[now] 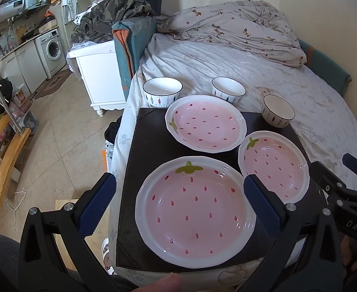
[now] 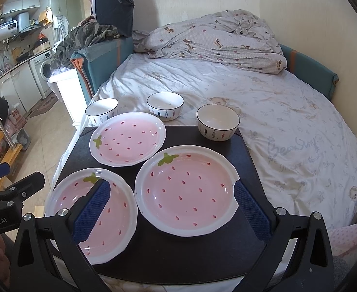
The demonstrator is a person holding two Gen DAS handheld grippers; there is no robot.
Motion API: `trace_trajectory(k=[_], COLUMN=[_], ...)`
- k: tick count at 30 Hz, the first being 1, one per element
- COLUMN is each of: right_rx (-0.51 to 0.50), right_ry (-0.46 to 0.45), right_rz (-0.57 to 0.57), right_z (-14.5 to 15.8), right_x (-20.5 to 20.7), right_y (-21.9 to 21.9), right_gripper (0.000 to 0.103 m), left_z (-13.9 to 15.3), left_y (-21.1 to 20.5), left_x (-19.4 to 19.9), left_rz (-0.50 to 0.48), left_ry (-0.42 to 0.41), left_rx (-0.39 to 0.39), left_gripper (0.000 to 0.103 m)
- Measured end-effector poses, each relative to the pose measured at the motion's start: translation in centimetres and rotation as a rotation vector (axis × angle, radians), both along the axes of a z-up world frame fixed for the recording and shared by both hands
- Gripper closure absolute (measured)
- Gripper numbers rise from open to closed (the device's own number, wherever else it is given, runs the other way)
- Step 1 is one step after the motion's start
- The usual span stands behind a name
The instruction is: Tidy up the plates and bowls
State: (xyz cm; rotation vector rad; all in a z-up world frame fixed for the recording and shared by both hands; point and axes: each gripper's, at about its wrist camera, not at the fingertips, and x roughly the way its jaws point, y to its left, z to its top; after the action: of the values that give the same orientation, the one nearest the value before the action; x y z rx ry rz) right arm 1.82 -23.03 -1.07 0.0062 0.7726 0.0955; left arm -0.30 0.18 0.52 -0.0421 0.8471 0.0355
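A: Nearest the camera, how do the two grippers stand?

B: The left gripper (image 1: 179, 202) hangs with its blue-padded fingers spread wide apart, on either side of the plate at the mat's near left corner, holding nothing. The right gripper (image 2: 171, 206) is likewise spread wide and empty, over the plate near the mat's near right side.

A: And what carries the dishes?

B: A dark mat (image 2: 168, 258) lying on the bed (image 2: 288, 112), at the bed's near left edge.

A: Where do the plates lie?

B: Three pink strawberry plates with white rims rest flat on the mat. The near left plate (image 1: 193, 211) sits by the near left corner. The near right plate (image 2: 185, 189) lies just beside it, toward the right edge. The far plate (image 2: 127, 138) lies behind them, toward the mat's far left corner.

A: The bowls?

B: Three white bowls with dark rims stand upright along the far edge. The right bowl (image 2: 217, 121) stands on the mat's far right corner. The middle bowl (image 2: 165, 105) stands on the bedsheet just past the far edge. The left bowl (image 2: 101, 110) stands by the far left corner, partly hidden behind the far plate.
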Motion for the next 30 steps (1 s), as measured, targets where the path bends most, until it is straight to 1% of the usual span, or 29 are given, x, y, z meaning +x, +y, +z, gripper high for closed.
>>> trace_trajectory(k=[30], right_rx=[0.000], right_ry=[0.000], right_rz=[-0.002], right_z=[0.05], right_x=[-0.14], right_y=[0.43], right_gripper=[0.000], left_z=[-0.05], left_y=[0.17], left_x=[0.11], left_rz=[0.003], left_ry=[0.001], left_rx=[0.001], left_gripper=[0.000])
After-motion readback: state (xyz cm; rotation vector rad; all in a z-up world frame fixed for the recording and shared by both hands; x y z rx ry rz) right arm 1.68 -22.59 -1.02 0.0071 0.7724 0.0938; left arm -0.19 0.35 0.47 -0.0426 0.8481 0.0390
